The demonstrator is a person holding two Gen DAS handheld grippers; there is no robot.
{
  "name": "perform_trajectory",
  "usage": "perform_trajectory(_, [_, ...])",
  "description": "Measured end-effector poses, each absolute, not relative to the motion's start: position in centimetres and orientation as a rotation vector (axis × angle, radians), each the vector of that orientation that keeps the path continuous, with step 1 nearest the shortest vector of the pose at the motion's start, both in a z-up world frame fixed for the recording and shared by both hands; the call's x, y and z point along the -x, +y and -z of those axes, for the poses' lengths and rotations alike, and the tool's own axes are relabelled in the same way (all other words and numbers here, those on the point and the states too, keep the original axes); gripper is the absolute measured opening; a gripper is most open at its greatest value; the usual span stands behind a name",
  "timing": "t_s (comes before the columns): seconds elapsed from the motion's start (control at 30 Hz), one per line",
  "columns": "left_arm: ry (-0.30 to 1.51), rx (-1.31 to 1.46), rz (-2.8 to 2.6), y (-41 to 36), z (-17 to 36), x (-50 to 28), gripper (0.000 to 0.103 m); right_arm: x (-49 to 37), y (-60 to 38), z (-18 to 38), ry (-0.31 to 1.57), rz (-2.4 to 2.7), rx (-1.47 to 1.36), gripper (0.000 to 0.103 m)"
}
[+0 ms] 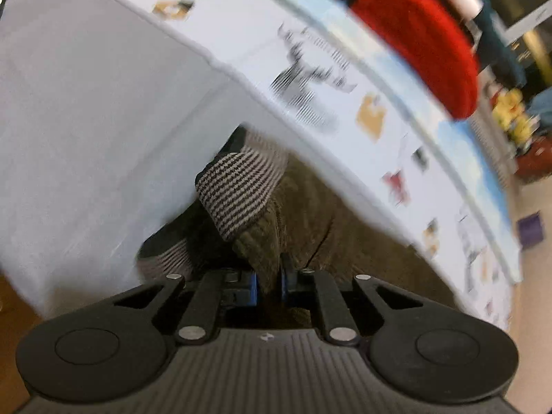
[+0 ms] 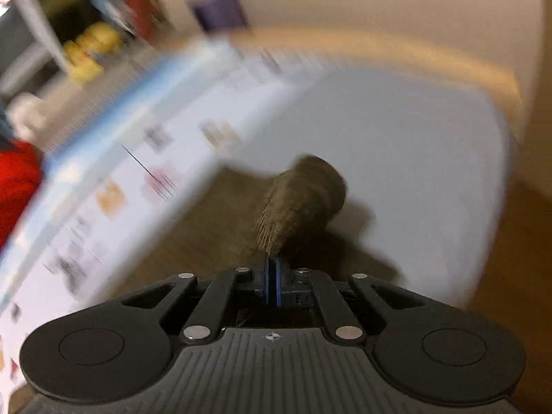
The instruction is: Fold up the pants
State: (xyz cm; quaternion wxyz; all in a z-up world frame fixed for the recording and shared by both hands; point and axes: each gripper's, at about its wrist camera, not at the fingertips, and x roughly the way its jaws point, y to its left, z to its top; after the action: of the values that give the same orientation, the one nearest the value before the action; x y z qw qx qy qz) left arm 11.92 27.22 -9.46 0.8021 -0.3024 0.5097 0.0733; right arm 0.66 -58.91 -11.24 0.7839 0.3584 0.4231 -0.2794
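Note:
The pants (image 1: 331,220) are olive-brown corduroy with a black-and-grey striped ribbed waistband (image 1: 238,189). They lie on a pale blue sheet (image 1: 86,110). My left gripper (image 1: 269,281) is shut on a fold of the corduroy just below the waistband. In the right wrist view the pants (image 2: 214,227) spread over the sheet, and my right gripper (image 2: 272,281) is shut on a bunched end of the corduroy (image 2: 303,200) that stands up from its tips. Both views are blurred by motion.
A white cloth strip printed with small pictures (image 1: 345,79) borders the sheet, also seen in the right wrist view (image 2: 114,186). A red cushion (image 1: 421,38) lies beyond it. Yellow toys (image 1: 510,114), a purple box (image 2: 220,10) and wooden floor (image 2: 517,258) surround the bed.

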Motion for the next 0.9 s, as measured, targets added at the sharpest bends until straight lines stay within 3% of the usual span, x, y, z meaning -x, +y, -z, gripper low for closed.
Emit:
perform_trajectory(0.17, [1.157, 0.718, -0.138, 28.4, 11.1, -12.0, 0.019, 0.8, -61.3, 12.8, 0.940, 0.609, -0.889, 0.009])
perform_trajectory(0.23, [1.137, 0.774, -0.149, 29.1, 11.2, -11.8, 0.026, 0.9, -61.9, 12.7, 0.910, 0.619, -0.902, 0.017])
perform_trajectory(0.33, [1.140, 0.811, -0.175, 29.5, 11.7, -11.8, 0.026, 0.8, -62.6, 12.9, 0.892, 0.653, -0.927, 0.025])
perform_trajectory(0.43, [1.157, 0.764, -0.206, 29.2, 11.9, -12.1, 0.026, 0.2, -62.3, 12.9, 0.881, 0.662, -0.914, 0.025])
perform_trajectory(0.47, [1.155, 0.748, -0.207, 29.0, 11.9, -12.2, 0.020, -0.2, -62.0, 13.0, 0.883, 0.658, -0.896, 0.020])
perform_trajectory(0.5, [1.145, 0.726, -0.202, 28.8, 11.6, -12.3, 0.013, -0.2, -61.9, 12.9, 0.876, 0.659, -0.868, 0.002])
perform_trajectory(0.7, [1.032, 0.577, -0.135, 28.0, 8.4, -10.3, 0.010, 2.0, -61.0, 8.2, 0.626, 0.672, -0.772, 0.001])
perform_trajectory(0.83, [1.279, 0.454, -0.143, 27.7, 11.6, -10.7, 0.015, 1.6, -61.9, 12.7, 0.947, 0.743, -0.800, 0.002])
perform_trajectory(0.9, [1.283, 0.438, -0.134, 27.9, 11.6, -10.5, 0.029, 1.9, -62.4, 13.7, 0.990, 0.761, -0.831, 0.006])
